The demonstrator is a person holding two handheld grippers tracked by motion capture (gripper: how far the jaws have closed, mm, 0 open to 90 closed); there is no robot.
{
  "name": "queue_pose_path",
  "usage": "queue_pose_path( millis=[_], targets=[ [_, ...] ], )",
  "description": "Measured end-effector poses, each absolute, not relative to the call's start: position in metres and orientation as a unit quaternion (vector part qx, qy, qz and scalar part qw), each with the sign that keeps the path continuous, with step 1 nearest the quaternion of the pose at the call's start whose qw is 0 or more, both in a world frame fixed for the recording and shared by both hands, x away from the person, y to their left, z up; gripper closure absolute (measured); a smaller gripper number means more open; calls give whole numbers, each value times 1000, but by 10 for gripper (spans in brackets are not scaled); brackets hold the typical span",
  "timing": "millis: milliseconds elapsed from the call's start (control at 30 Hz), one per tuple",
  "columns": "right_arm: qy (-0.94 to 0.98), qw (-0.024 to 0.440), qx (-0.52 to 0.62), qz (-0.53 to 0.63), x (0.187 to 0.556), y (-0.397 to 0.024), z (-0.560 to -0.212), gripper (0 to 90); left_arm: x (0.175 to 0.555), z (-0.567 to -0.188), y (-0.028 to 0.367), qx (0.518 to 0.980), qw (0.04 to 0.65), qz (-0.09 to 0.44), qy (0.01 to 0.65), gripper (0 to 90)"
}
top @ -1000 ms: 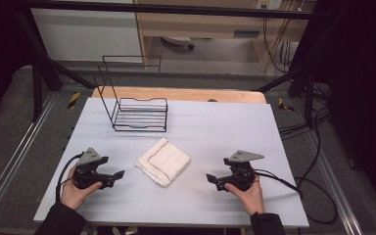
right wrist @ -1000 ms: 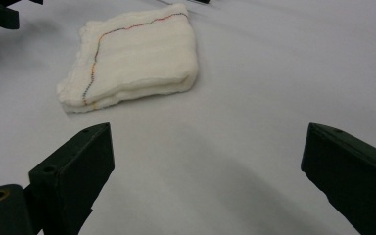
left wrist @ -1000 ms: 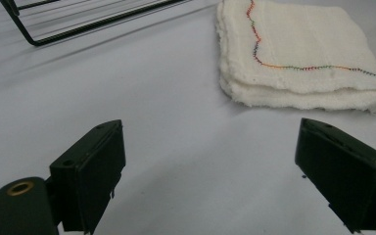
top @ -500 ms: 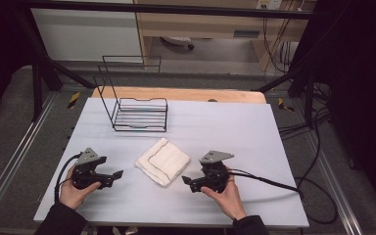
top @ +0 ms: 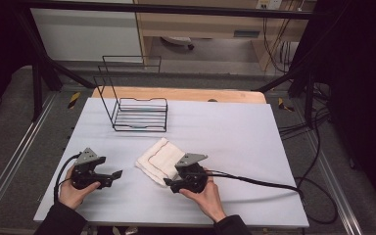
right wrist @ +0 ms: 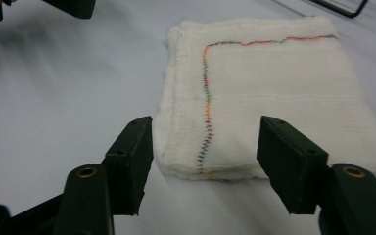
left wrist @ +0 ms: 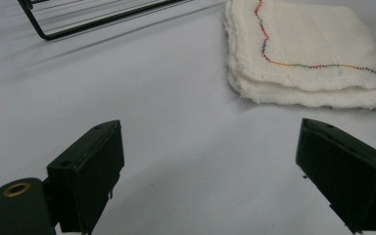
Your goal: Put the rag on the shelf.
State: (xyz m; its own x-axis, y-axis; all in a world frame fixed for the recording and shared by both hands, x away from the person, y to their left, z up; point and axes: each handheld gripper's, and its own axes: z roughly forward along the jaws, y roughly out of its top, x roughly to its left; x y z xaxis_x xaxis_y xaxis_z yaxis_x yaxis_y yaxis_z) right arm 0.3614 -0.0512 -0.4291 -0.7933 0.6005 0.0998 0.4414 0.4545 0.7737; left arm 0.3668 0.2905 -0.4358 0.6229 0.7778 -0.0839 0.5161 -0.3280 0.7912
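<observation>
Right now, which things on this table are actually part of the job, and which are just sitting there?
Likely in play:
- folded white cloth, with the right gripper open at its near edge
- right gripper, jaws spread either side of the cloth's corner

Idle for now:
- left gripper, open over bare table
- black wire rack farther back, untouched
</observation>
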Motion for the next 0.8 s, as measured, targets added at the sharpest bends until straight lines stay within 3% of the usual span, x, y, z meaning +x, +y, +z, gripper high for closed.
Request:
queue_pose_path(
  millis=[567,800],
  targets=[
    [868,88,280,401,358,-26,-449,672,367,-436,291,798,416,157,406,118],
    [876,120,257,390,354,-22,-452,753,367,-436,290,798,417,156,407,121]
  ],
)
